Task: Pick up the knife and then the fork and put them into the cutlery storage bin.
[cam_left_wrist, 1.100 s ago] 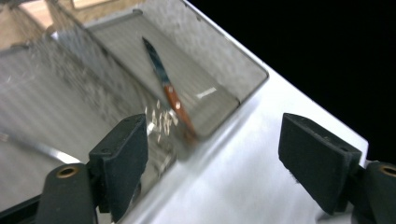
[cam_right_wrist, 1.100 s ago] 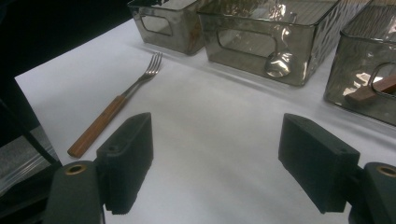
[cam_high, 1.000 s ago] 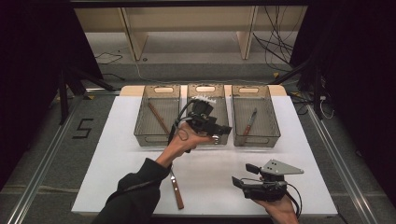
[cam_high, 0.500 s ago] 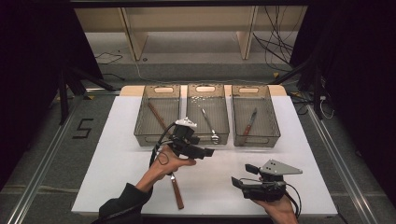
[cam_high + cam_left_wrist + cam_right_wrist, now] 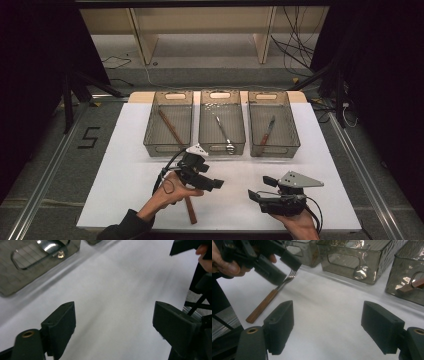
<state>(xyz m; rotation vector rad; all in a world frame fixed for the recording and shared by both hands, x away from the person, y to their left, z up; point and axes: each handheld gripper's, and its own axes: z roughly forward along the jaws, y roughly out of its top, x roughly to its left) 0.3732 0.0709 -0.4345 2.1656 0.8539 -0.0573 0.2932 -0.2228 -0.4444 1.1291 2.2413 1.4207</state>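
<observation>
The left gripper [image 5: 212,184] hovers with fingers spread wide and empty just above the wooden-handled fork [image 5: 270,298], which lies on the white counter [image 5: 125,165] below the three wire bins. The right gripper [image 5: 256,195] rests nearby, fingers likewise open. A black "5" [image 5: 90,137] marks the floor
</observation>
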